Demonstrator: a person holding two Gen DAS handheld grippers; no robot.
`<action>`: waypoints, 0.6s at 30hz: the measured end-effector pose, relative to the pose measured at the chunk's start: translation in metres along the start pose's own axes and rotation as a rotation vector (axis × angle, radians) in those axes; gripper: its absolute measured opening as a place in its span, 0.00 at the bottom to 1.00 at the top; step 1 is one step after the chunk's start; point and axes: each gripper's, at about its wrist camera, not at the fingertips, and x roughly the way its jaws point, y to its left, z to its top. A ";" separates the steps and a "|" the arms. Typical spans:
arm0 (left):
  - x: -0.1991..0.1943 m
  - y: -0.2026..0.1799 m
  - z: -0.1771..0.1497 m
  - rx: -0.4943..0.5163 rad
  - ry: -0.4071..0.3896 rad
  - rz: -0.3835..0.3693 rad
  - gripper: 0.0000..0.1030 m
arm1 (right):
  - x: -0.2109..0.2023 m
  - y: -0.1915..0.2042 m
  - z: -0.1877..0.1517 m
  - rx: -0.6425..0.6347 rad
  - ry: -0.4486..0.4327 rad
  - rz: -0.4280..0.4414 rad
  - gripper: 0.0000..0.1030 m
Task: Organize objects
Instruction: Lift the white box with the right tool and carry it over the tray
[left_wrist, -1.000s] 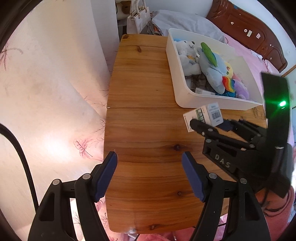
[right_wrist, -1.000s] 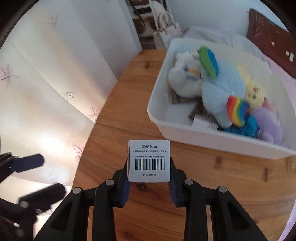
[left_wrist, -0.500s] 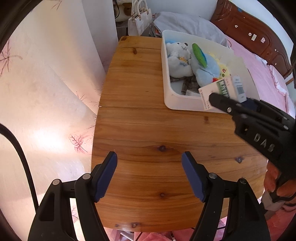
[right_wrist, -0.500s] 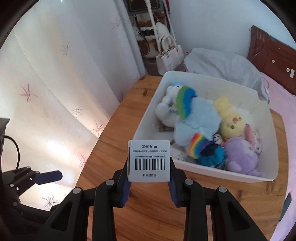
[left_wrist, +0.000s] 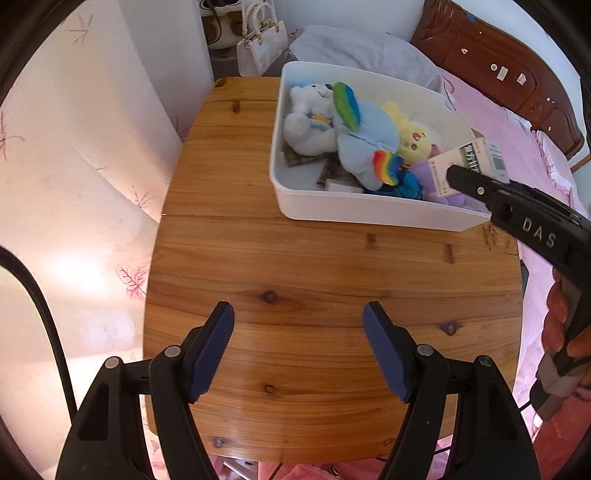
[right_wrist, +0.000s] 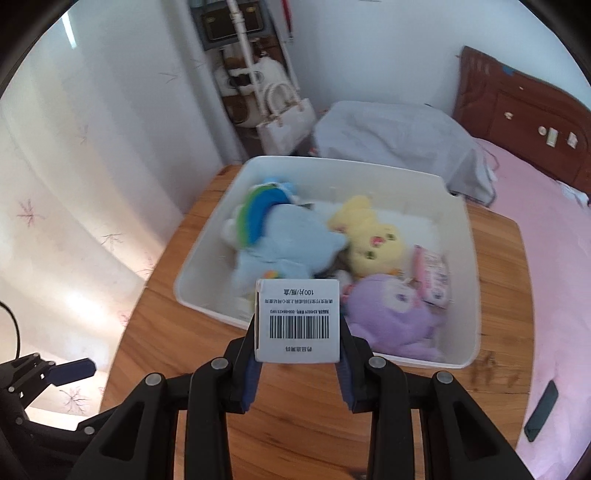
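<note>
My right gripper (right_wrist: 297, 325) is shut on a small white box with a barcode (right_wrist: 297, 320) and holds it in the air over the near rim of a white bin (right_wrist: 325, 164). The box also shows in the left wrist view (left_wrist: 466, 166), above the bin's right front corner (left_wrist: 369, 214). The bin holds soft toys: a blue one with rainbow stripes (right_wrist: 280, 243), a yellow one (right_wrist: 373, 240), a purple one (right_wrist: 391, 314) and a white bear (left_wrist: 310, 122). My left gripper (left_wrist: 298, 345) is open and empty over the near part of the wooden table (left_wrist: 295, 258).
A pink bed (right_wrist: 546, 236) runs along the table's right side, with a dark wooden headboard (right_wrist: 524, 122) behind. A dark phone (right_wrist: 541, 410) lies on the bed near the table edge. A white handbag (right_wrist: 284, 125) and a grey bundle (right_wrist: 395, 133) sit beyond the table. Curtains hang at the left.
My right gripper has carried the box up and forward, from over the bare table to over the bin's near rim. My left gripper has stayed open and drawn back a little.
</note>
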 end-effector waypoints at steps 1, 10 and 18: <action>0.001 -0.004 0.000 0.000 0.001 -0.002 0.74 | -0.001 -0.006 0.000 0.005 0.000 -0.009 0.34; 0.018 -0.037 0.001 0.041 0.037 0.012 0.74 | 0.001 -0.063 -0.003 0.073 0.006 -0.060 0.34; 0.027 -0.063 0.005 0.067 0.060 0.023 0.74 | 0.015 -0.089 -0.006 0.088 0.027 -0.059 0.35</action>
